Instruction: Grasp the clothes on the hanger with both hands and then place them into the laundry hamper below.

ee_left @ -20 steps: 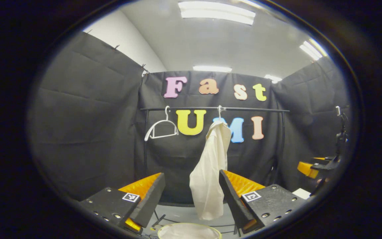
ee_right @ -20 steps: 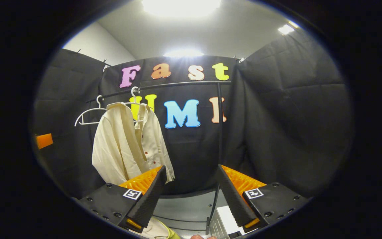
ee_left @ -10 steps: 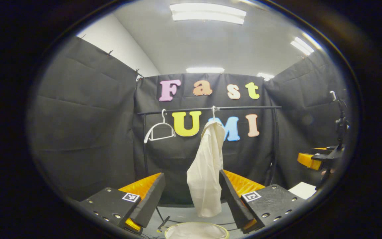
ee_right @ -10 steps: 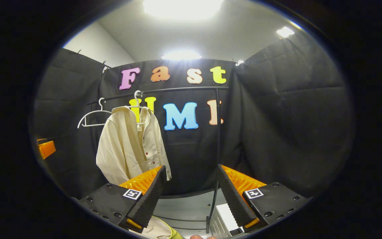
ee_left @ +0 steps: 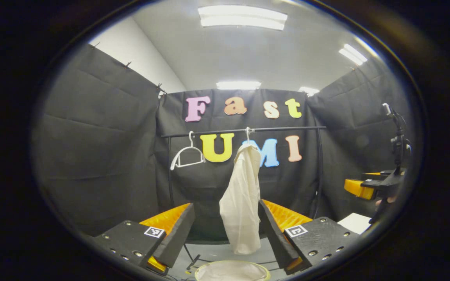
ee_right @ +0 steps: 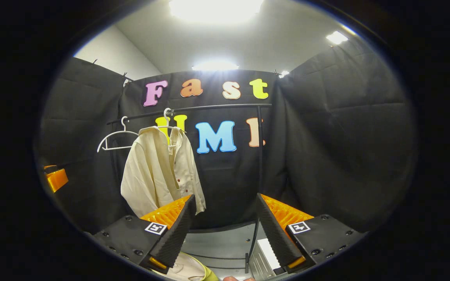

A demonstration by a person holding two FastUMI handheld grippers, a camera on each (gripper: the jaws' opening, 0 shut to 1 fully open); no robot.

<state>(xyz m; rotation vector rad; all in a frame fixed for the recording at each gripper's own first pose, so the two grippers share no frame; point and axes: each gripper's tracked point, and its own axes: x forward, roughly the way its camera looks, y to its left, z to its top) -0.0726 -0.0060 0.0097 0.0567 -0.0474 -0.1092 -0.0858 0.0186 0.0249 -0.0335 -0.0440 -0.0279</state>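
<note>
— Where is our shirt [ee_right: 158,168]?
— On its hanger [ee_right: 167,124] on the rail [ee_left: 244,129], above the hamper [ee_left: 233,271]. Both our tongs, left [ee_left: 225,230] and right [ee_right: 223,230], are spread, holding nothing.

An empty white plastic hanger [ee_left: 187,154] hangs on the black metal rail [ee_left: 287,128], and a small white box [ee_right: 265,259] stands on the floor.

The shirt [ee_right: 158,171] is soft, matt cream cloth with small dark buttons, hung on a smooth white plastic-looking hanger [ee_right: 166,123] from a thin, dark, faintly shiny metal rail [ee_right: 209,107], while the hamper [ee_left: 233,270] looks like pale fabric with a yellowish rim.
</note>
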